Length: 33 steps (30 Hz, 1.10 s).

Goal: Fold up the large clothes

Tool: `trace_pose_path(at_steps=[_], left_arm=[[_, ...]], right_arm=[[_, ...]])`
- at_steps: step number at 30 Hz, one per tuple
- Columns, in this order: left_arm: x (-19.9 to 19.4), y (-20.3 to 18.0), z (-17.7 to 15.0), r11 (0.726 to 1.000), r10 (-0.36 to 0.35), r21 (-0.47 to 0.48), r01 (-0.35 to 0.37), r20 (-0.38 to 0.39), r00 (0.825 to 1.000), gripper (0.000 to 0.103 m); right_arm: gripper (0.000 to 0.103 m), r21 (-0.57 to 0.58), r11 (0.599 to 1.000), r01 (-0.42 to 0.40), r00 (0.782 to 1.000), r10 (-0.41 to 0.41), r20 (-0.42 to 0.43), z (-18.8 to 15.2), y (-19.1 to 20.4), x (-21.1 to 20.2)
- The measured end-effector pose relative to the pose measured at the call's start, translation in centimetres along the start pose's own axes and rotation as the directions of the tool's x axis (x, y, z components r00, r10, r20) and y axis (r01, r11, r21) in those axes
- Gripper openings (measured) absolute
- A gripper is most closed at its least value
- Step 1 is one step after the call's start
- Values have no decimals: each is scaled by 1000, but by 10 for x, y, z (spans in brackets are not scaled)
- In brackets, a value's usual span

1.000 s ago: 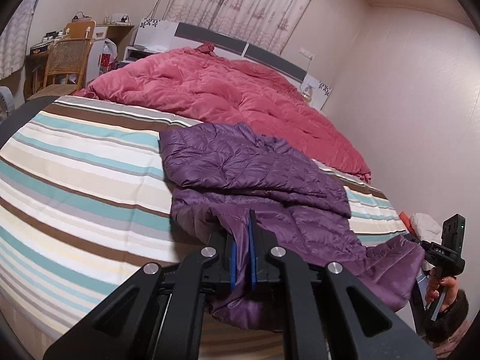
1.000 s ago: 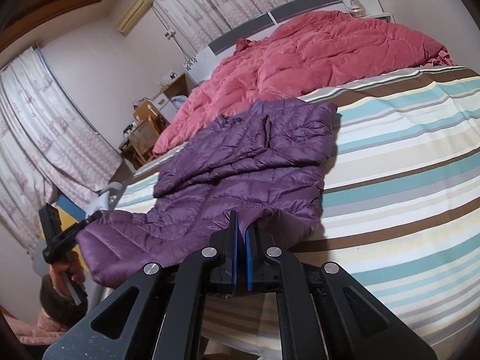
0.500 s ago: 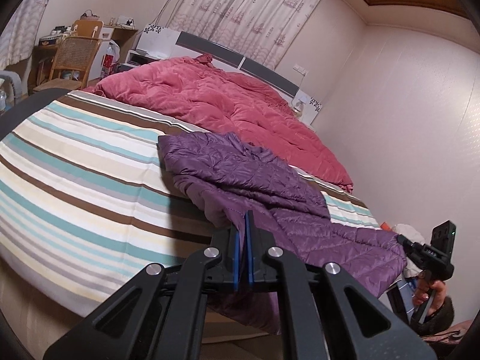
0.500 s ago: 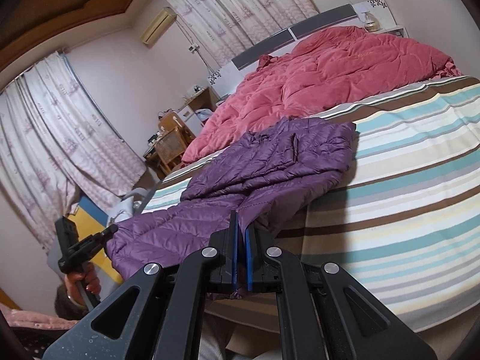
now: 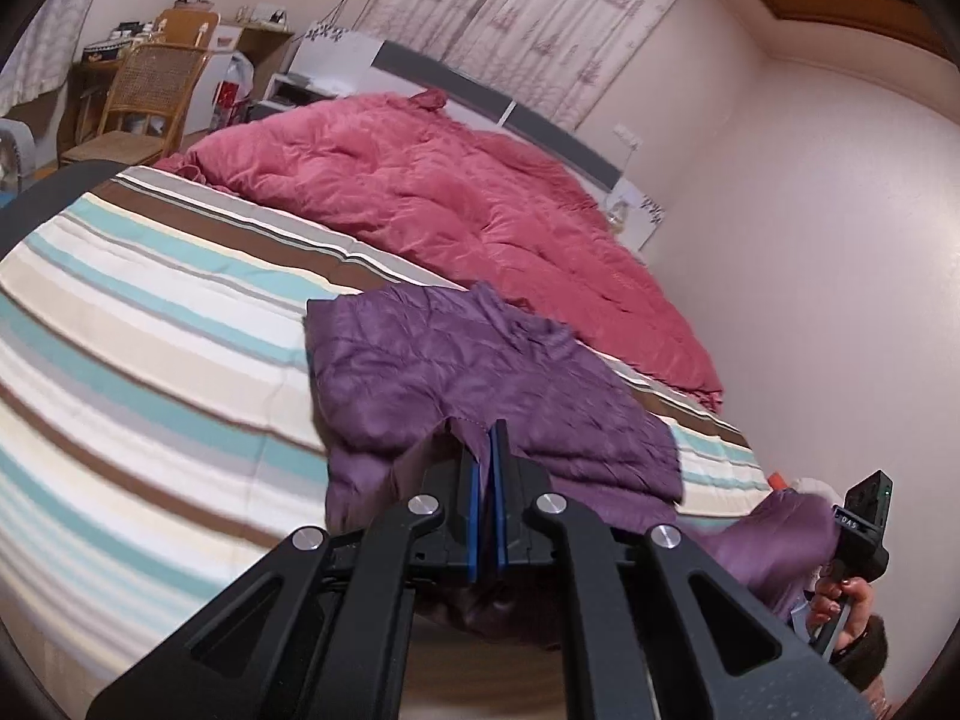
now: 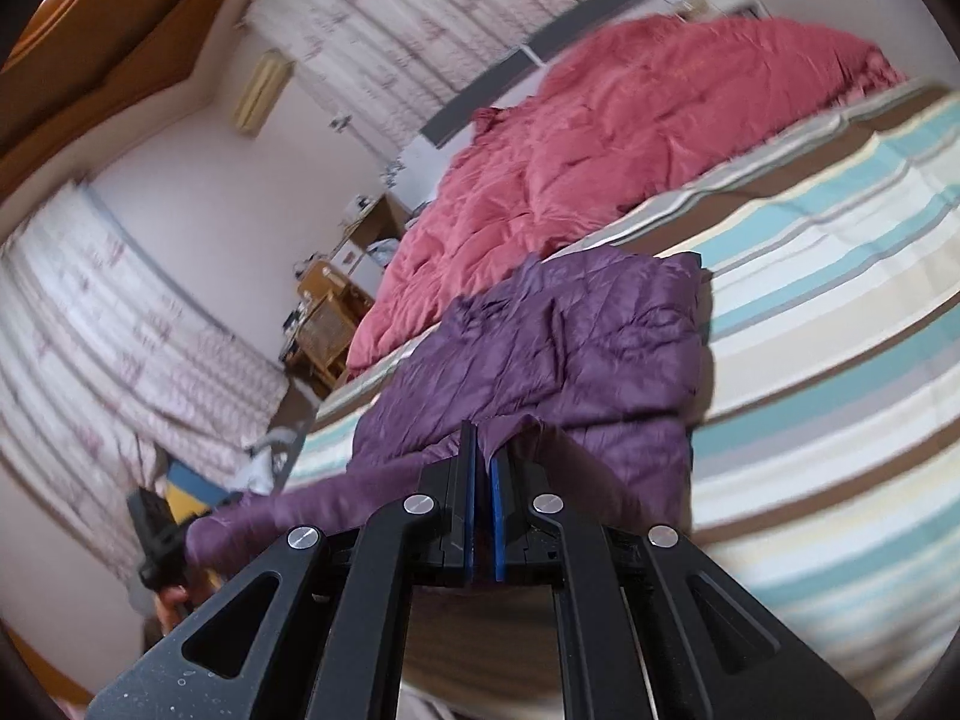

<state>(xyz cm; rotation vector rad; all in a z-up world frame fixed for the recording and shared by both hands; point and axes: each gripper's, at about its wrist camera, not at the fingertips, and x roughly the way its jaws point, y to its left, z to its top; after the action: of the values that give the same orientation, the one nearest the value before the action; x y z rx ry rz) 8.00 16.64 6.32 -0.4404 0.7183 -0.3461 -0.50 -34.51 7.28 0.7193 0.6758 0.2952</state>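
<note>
Two grippers clamp the purple jacket's near hem: left gripper and right gripper, both closed on fabric. Jacket lies on the striped bed, hem lifted at bed's edge, beside red duvet.

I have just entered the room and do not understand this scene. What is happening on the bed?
A person is folding a purple quilted jacket on the striped bed, with a hand-held tool in each hand. The left tool is shut on one corner of the jacket's near edge, and the right tool is shut on the other. The near edge is lifted off the bed, while the far part lies flat. A red duvet lies behind.
</note>
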Motion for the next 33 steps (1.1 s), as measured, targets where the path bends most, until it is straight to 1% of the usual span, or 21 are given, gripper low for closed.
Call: trace_pose_path(at_steps=[3,6,9,14,15,18,20,21,22,23,24,25,26,28,29,30,31,32,33], left_arm=[[35,3,20,1000,31,0,-31,-30,999,3],[66,3,35,998,59,18,-58,-53,997,3],[108,6,48,994,102,35,-99,-95,990,3],[162,15,61,988,153,44,-148,-147,977,4],[173,18,63,987,163,39,-159,-158,974,6],[191,29,66,985,168,3,-170,-172,971,9],[197,37,67,987,146,-43,-155,-171,974,18],[198,42,70,987,124,-85,-139,-158,980,29],[197,45,70,985,114,-109,-130,-142,983,46],[193,50,72,983,115,-134,-129,-107,988,57],[187,52,74,979,131,-150,-139,-65,989,74],[177,57,77,975,141,-171,-139,-2,990,78],[172,60,78,974,139,-183,-132,24,990,78],[165,67,76,973,141,-186,-134,27,990,79],[163,69,73,975,144,-177,-138,23,989,80],[161,69,68,978,140,-161,-135,18,990,87],[158,70,59,983,132,-130,-131,1,991,93],[158,70,52,986,125,-113,-125,-8,992,95],[156,71,46,988,116,-100,-116,-13,993,98]], right_arm=[[4,71,997,11,1000,-10,-7,25,-20,27],[4,100,994,39,999,-36,-29,41,-31,55],[4,137,988,70,996,-63,-56,55,-46,85],[4,188,975,119,991,-105,-86,69,-75,127],[4,193,973,125,990,-110,-85,69,-79,132],[4,210,971,112,993,-100,-65,72,-90,144],[13,226,971,82,996,-77,-34,73,-96,148],[15,223,971,85,996,-81,-26,73,-97,149],[24,217,972,94,996,-91,-21,74,-98,150],[42,210,973,96,995,-97,-8,74,-99,148],[55,209,973,93,995,-98,15,73,-100,145],[80,213,971,106,992,-116,38,72,-101,140],[81,213,971,111,989,-128,70,71,-102,133],[81,203,973,110,988,-130,87,71,-104,127],[81,197,972,128,985,-147,88,69,-105,121],[81,195,971,137,984,-157,87,66,-107,118],[84,193,970,147,983,-165,82,64,-108,116],[89,184,969,164,982,-178,64,60,-110,114],[89,169,967,192,979,-200,35,53,-111,113]])
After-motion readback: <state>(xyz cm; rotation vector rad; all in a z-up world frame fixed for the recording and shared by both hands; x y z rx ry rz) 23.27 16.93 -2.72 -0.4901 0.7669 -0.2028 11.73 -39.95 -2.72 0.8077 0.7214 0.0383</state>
